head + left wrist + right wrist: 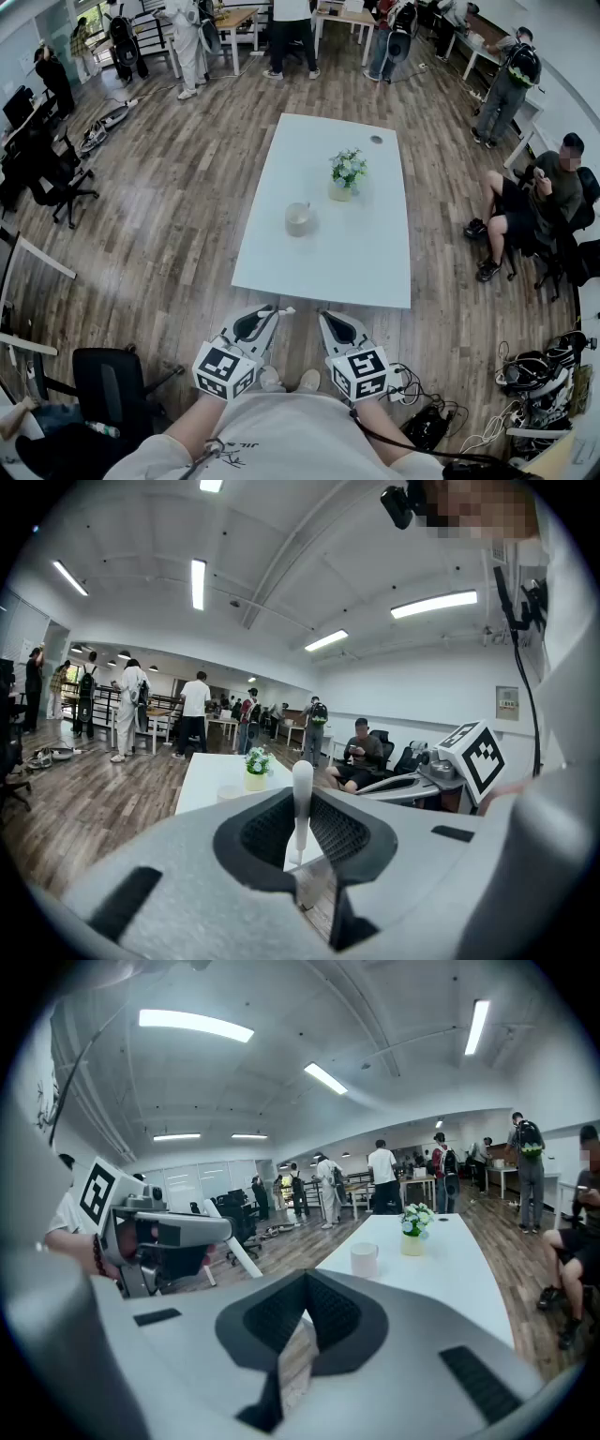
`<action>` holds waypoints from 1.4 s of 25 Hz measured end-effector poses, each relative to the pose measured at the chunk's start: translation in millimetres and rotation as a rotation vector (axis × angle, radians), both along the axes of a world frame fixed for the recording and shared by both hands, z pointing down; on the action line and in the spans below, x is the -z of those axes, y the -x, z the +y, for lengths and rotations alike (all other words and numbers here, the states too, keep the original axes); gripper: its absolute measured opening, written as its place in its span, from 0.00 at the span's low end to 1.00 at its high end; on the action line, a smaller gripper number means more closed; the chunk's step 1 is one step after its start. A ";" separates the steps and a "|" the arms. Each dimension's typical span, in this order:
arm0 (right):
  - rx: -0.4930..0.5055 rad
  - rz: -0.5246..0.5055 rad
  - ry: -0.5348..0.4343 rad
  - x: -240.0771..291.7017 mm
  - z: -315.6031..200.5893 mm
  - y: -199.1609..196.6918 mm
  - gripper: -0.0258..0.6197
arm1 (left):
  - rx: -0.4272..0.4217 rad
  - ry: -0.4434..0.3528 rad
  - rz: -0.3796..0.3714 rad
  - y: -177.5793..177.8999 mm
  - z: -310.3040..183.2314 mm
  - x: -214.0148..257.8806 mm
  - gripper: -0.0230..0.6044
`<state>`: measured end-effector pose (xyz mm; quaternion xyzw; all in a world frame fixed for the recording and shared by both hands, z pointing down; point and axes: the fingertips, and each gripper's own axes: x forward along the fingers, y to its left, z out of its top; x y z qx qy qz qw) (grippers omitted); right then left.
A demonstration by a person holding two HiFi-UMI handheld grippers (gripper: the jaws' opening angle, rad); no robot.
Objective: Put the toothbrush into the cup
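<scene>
A white toothbrush stands upright between my left gripper's pads, which are shut on its handle. In the head view its end pokes out of the left gripper just short of the white table's near edge. The pale cup stands on the table's middle left, well beyond both grippers, and shows small in the left gripper view and in the right gripper view. My right gripper hovers beside the left one with its tips together and nothing between them.
A small pot of flowers stands on the table behind the cup, to its right. A seated person is right of the table, and several people stand at the back. A black chair is at my left, and cables lie at my right.
</scene>
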<state>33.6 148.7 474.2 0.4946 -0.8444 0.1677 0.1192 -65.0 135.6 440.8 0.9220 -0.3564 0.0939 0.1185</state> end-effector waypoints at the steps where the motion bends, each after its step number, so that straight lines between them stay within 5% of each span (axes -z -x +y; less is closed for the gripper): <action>1: 0.001 -0.001 0.000 0.1 -0.3 1.7 0.07 | -0.002 -0.003 0.002 0.8 -0.1 1.0 0.13; 35: -0.111 0.000 0.008 -0.4 6.3 19.9 0.07 | -0.067 0.006 0.041 25.3 9.6 2.5 0.13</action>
